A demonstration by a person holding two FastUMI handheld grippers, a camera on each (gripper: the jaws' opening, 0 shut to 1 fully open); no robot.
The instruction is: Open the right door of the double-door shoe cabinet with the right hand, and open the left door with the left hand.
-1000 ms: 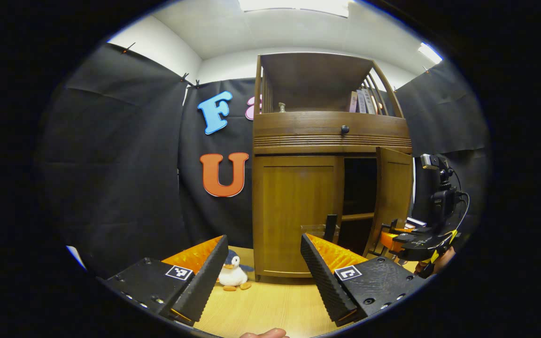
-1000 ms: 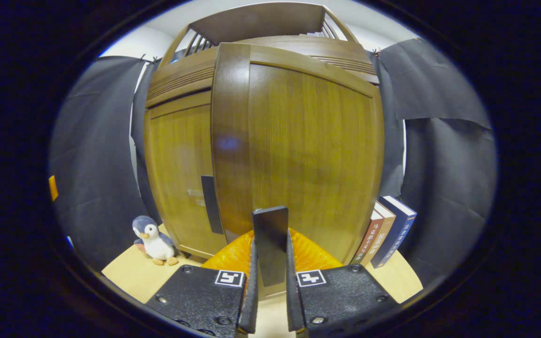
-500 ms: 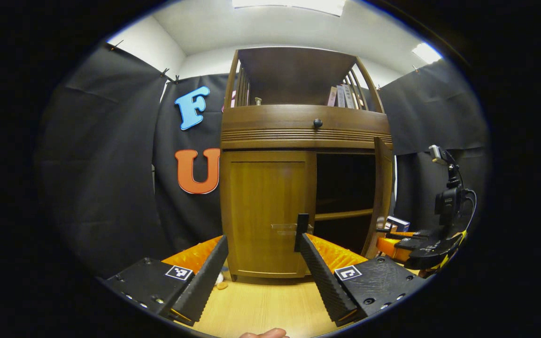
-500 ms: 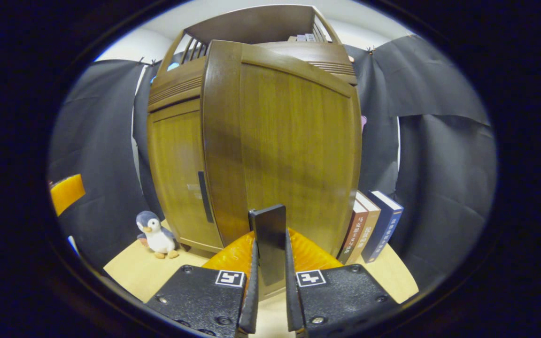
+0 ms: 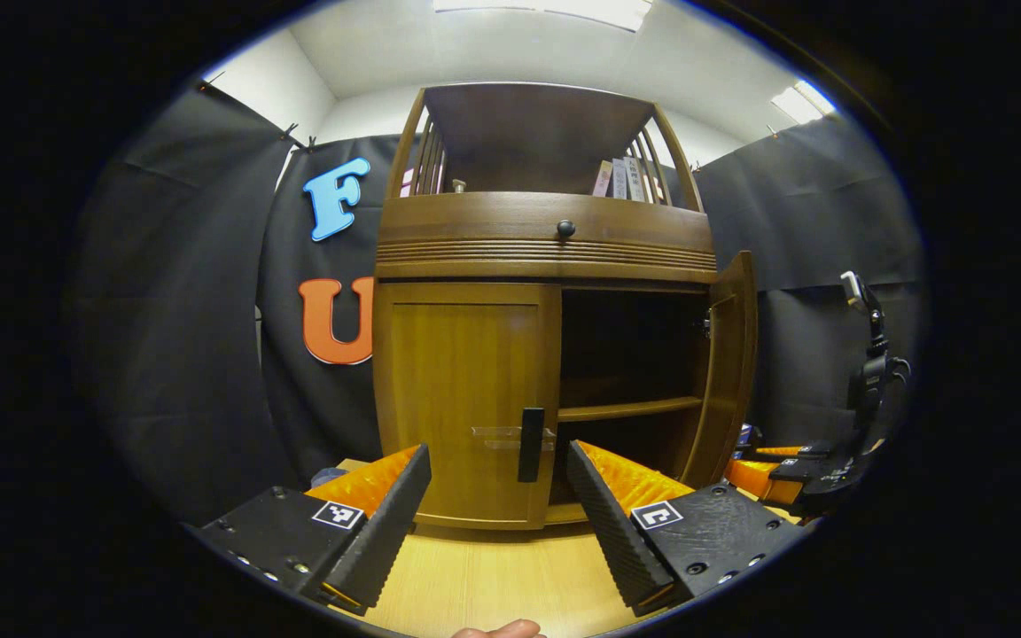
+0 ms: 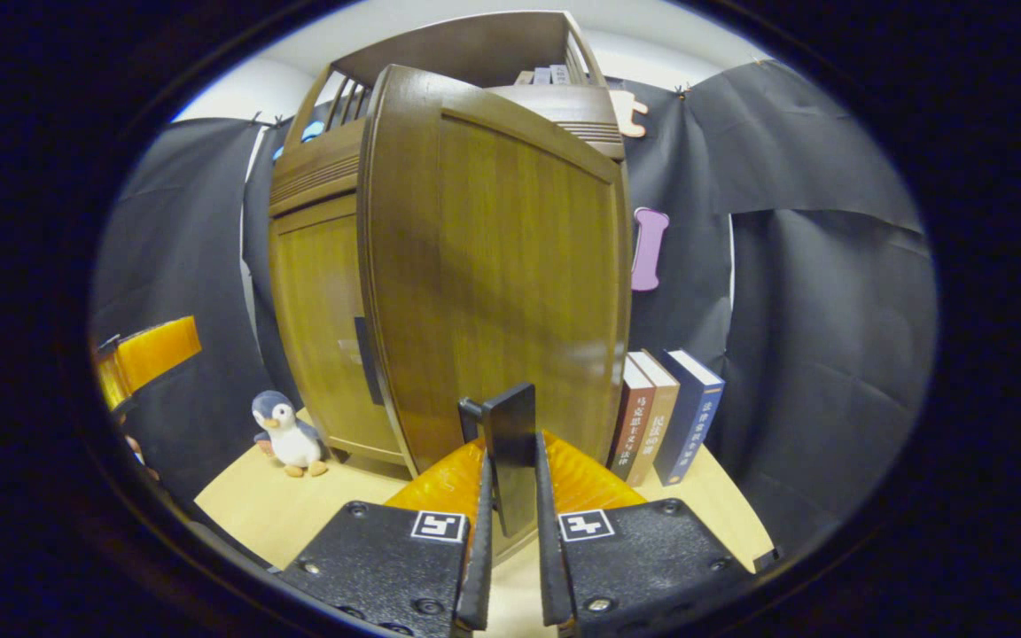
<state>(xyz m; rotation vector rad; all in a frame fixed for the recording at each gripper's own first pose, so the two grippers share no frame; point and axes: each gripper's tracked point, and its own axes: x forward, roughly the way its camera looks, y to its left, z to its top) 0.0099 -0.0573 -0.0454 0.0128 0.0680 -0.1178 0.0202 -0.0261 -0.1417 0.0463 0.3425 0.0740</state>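
Fingers of the right gripper (image 6: 510,567) clench the flat black handle (image 6: 510,456) of the brown wooden right door (image 6: 493,266), swung wide at centre frame. Left gripper (image 5: 497,505), fingers spread apart and holding nothing, faces the closed left door (image 5: 466,399) at centre frame; its dark vertical handle (image 5: 531,444) lies just ahead. Best to advance straight, bracket that handle squarely, then close and pull along the hinge arc.
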